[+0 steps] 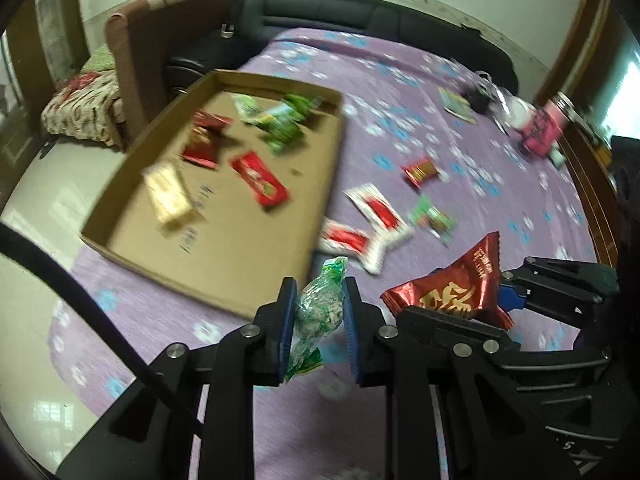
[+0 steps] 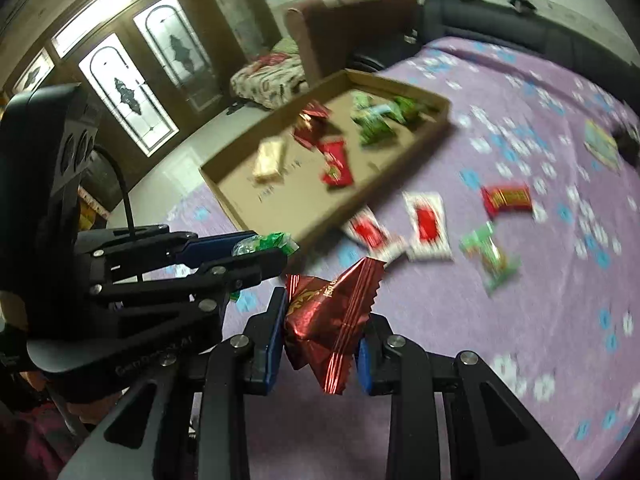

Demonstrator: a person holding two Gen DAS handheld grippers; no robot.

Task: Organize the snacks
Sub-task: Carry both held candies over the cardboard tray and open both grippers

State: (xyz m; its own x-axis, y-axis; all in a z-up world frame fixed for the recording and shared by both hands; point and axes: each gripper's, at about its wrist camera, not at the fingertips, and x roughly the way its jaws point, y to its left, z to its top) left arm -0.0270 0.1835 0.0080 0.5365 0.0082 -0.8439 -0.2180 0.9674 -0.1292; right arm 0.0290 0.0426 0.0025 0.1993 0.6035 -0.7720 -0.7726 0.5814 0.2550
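1. The left tool (image 1: 319,320) pinches a clear green-printed candy (image 1: 318,312) between its blue pads, low in the middle of the left wrist view; the twisted wrapper sticks out above and below the pads.
2. The right tool (image 2: 322,340) pinches a shiny red snack pack (image 2: 328,320) with gold print, crumpled, low in the middle of the right wrist view. In the left view this pack sits lower right, just beside the green candy.
3. The two tools are side by side, above the purple flowered cloth (image 1: 460,128) that covers the surface.
4. Past them, upper left of centre, lies a shallow cardboard tray (image 1: 316,216) holding red, green and one pale gold packet.
5. On the cloth right of the tray lie two red-and-white sachets (image 1: 376,212), touching each other, a small green pack (image 1: 434,216) near them, and a red pack (image 1: 420,170) farther up.
6. At the far right edge stands a pink object (image 1: 544,128), blurred.
7. Behind are a dark sofa (image 1: 360,12) and a brown armchair (image 1: 160,32).
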